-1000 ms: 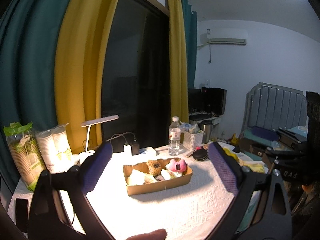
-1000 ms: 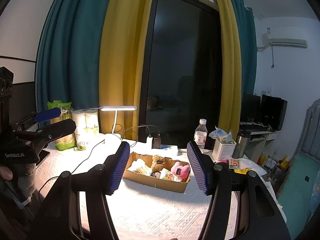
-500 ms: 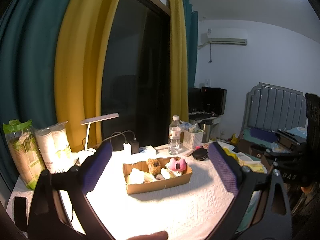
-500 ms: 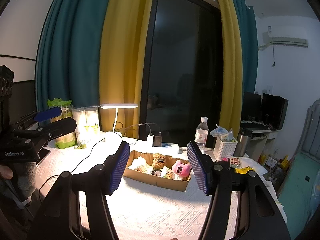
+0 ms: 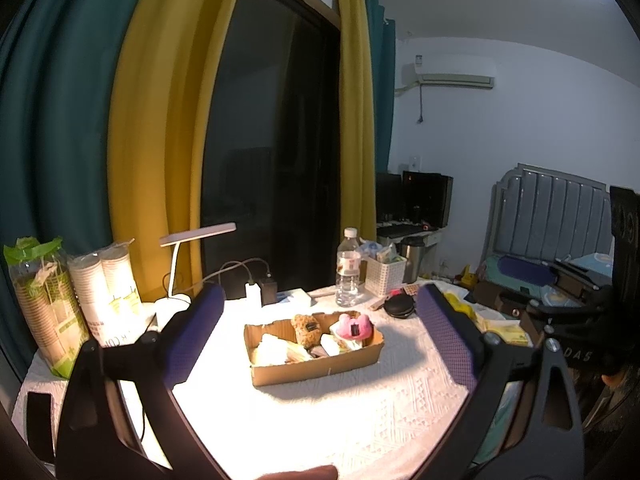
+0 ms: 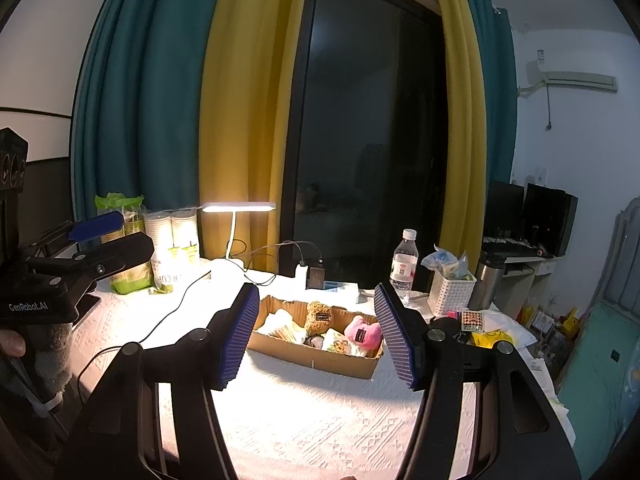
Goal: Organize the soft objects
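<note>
Little has changed over the last second: both views drift only slightly. The left tongs (image 5: 316, 332) and right tongs (image 6: 316, 336) stay spread wide and empty, short of the cardboard box (image 6: 320, 354) mid-bench, where the brown plush (image 6: 319, 317) and pink plush (image 6: 363, 333) lie, so the sorting stands as it was.

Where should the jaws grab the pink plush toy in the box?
Probably from above, squeezing the round body of the pink plush toy across its sides. It sits high at the right end of the cardboard box, poking above the rim, so its top is free, while the wall and neighbouring toys block a sideways approach.
</note>
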The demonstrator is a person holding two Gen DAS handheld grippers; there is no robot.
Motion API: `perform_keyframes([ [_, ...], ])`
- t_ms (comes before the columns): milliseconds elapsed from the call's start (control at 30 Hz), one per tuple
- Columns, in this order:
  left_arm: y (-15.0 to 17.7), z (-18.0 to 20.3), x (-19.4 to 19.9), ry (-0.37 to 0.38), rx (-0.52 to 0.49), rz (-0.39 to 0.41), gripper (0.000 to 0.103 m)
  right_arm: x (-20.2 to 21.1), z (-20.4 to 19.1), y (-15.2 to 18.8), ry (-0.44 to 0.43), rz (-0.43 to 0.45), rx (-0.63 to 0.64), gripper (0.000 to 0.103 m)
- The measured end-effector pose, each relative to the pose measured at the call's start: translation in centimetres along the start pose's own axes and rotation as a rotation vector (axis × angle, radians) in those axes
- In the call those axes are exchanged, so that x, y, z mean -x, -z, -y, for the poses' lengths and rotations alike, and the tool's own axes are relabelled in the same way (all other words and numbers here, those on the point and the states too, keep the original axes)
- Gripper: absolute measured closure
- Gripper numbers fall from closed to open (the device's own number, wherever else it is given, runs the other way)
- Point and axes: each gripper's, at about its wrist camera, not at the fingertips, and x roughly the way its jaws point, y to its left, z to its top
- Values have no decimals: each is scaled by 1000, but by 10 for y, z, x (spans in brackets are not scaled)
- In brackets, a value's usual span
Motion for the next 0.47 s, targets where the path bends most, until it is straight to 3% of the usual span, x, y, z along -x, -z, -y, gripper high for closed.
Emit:
perform_keyframes([
  [467, 0, 5, -3, 0, -7, 17, 5, -1, 1, 3, -4, -1, 4, 40],
])
